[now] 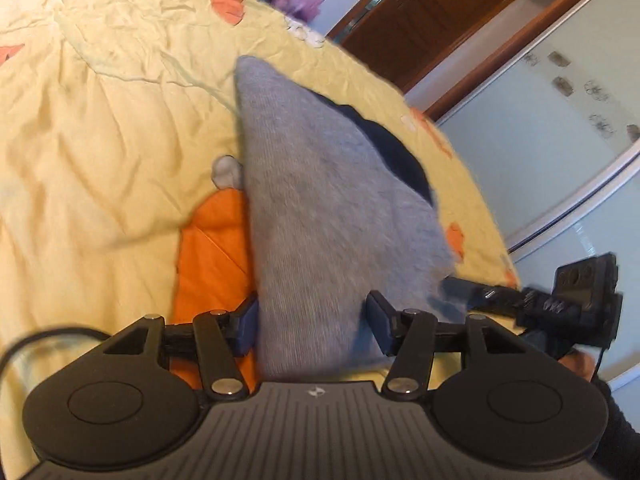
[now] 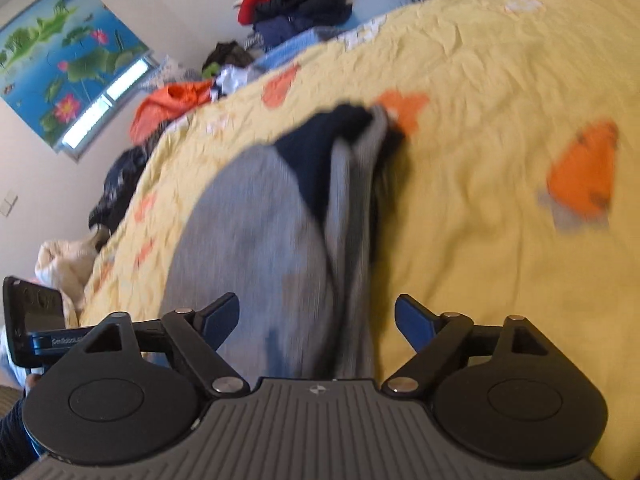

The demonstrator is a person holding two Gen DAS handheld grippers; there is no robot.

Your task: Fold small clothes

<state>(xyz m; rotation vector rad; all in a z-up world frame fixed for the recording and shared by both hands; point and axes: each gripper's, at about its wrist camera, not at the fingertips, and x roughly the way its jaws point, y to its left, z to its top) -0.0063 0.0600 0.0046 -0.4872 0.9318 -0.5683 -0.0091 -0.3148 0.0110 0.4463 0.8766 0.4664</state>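
A small grey garment with a dark navy part (image 1: 320, 208) lies on the yellow bedspread (image 1: 100, 140). My left gripper (image 1: 312, 320) is open, its blue pads on either side of the garment's near end. In the right wrist view the same grey and navy garment (image 2: 272, 232) lies bunched along its right side. My right gripper (image 2: 316, 320) is open, its fingers spread around the garment's near end. The other gripper shows at the right edge of the left wrist view (image 1: 560, 300). The views are motion-blurred.
The bedspread (image 2: 480, 160) has orange and white patches. A pile of clothes (image 2: 296, 4) lies at the far side of the bed, with more garments (image 2: 172, 104) along its left edge. A wardrobe with sliding doors (image 1: 540, 112) stands beside the bed.
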